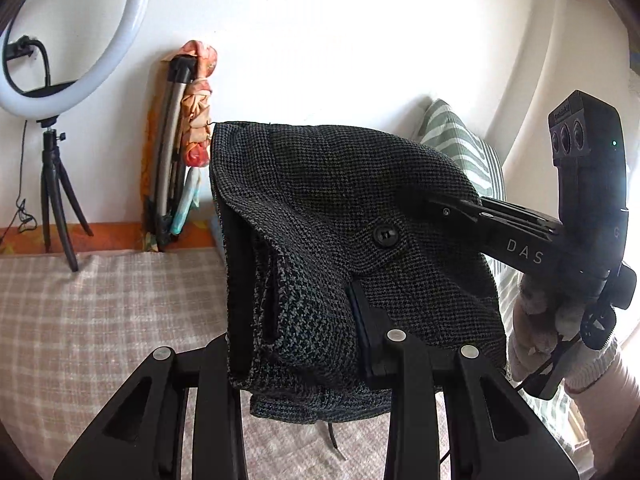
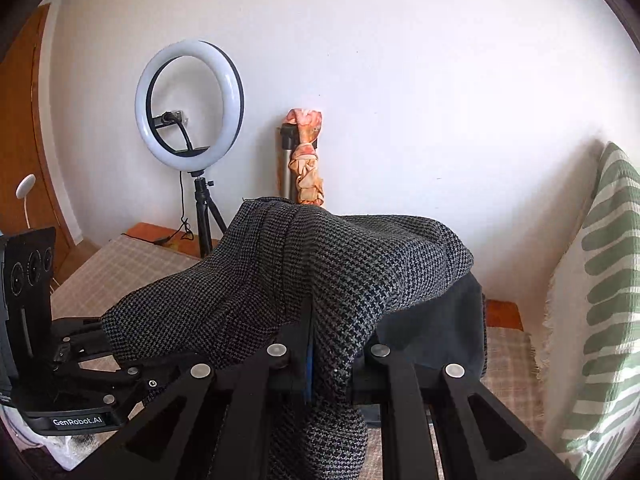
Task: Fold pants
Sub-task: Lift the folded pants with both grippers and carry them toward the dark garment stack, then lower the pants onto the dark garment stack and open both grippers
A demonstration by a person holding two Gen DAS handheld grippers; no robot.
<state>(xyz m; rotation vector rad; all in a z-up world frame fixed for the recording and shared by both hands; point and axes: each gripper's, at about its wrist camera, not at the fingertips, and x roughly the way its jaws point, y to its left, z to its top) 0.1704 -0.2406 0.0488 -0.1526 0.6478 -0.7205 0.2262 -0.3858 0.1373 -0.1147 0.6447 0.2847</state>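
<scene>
Checked bedcover (image 1: 100,300) below, pants (image 1: 340,220) are held bunched aloft, clamped by left gripper (image 1: 298,344) and right gripper (image 2: 310,354); folding's barely begun.

The dark grey houndstooth woven pants (image 1: 340,240) hang bunched between both claws, blocking the middle. Beneath and to the left, the beige checked bed cover (image 1: 100,320) lies open. The white ring light on its black tripod (image 2: 190,102) stands at the far edge, a green-striped white pillow (image 2: 600,300) closing the right side.

Bright, washed-out white wall (image 1: 340,40); lit ring light (image 2: 189,100) glows; strong fisheye bending, dark vignette corners; focus sharp.
</scene>
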